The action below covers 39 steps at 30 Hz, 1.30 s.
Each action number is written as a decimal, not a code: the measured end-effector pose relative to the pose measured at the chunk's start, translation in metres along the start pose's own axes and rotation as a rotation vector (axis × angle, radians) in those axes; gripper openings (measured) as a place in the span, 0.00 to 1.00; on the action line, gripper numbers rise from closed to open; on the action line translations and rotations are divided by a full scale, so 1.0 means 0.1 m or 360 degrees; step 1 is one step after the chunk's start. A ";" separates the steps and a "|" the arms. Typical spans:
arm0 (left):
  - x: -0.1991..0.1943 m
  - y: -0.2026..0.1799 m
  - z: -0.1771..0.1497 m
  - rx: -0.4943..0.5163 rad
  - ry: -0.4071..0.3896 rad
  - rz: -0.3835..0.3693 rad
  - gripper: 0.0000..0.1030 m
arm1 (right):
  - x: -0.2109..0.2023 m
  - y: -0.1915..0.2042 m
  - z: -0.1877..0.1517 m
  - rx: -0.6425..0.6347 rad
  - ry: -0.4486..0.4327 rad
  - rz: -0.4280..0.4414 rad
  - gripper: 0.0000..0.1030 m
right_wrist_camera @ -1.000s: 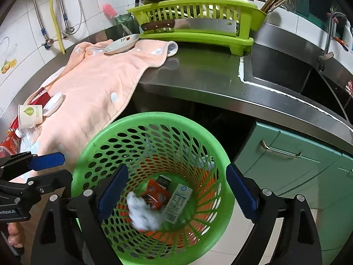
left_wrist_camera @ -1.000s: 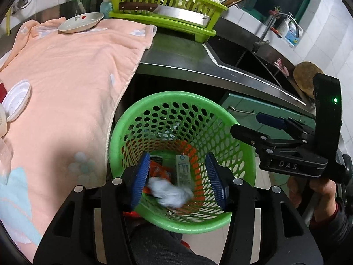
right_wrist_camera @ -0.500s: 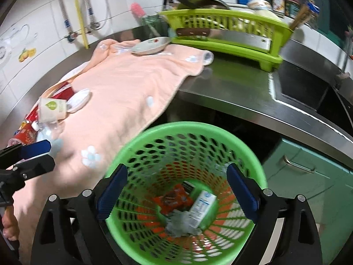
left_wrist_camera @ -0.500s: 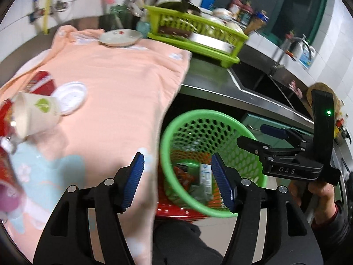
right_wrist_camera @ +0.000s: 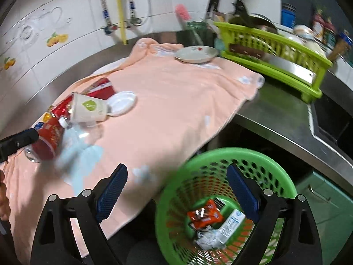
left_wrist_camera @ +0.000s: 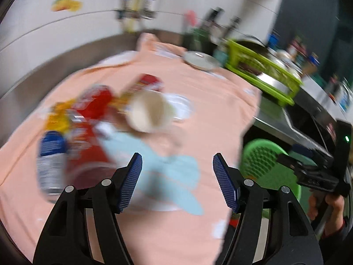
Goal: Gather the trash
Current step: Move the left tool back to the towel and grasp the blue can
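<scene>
- Towel point(right_wrist_camera: 176, 110): spread over the counter, with the remaining trash heaped at its left end.
- Bin point(right_wrist_camera: 284, 176): below the counter edge, under the right gripper point(right_wrist_camera: 176, 192), whose jaws are wide and empty.
- Cup point(left_wrist_camera: 150, 112): on its side, mouth facing the left gripper point(left_wrist_camera: 176, 176), ahead and slightly left; jaws wide, empty, the nearer one.

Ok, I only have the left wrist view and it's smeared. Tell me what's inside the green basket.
Observer: The green basket holds an orange wrapper, a white carton and crumpled paper.
Operator: Describe the paper cup's marking.
Observer: The paper cup lies on its side and has a green leaf printed on it.
Operator: Report the right hand-held gripper.
Observer: The right hand-held gripper is open, with nothing between its fingers.
</scene>
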<state>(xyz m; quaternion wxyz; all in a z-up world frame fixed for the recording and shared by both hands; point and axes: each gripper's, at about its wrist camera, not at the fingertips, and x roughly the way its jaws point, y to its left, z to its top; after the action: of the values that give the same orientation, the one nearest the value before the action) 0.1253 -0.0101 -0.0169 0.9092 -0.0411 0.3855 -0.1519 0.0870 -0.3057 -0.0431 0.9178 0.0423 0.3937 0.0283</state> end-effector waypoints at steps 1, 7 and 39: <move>-0.05 0.12 0.02 -0.0033 -0.0016 0.0040 0.64 | 0.01 0.06 0.03 -0.0018 -0.0004 0.0014 0.86; -0.26 0.87 0.18 -0.0243 -0.0071 0.0280 0.64 | 0.10 0.40 0.17 -0.0098 -0.0005 0.0080 0.86; 0.43 1.75 0.00 -0.0521 0.0233 0.0329 0.64 | 0.40 1.78 0.52 -0.0406 0.0103 0.0357 0.86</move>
<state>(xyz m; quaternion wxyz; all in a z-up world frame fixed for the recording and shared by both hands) 0.1963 0.1435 -0.0803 0.8707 -0.1373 0.4722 0.0042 0.1489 -0.1285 -0.0191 0.8936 -0.0317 0.4092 0.1816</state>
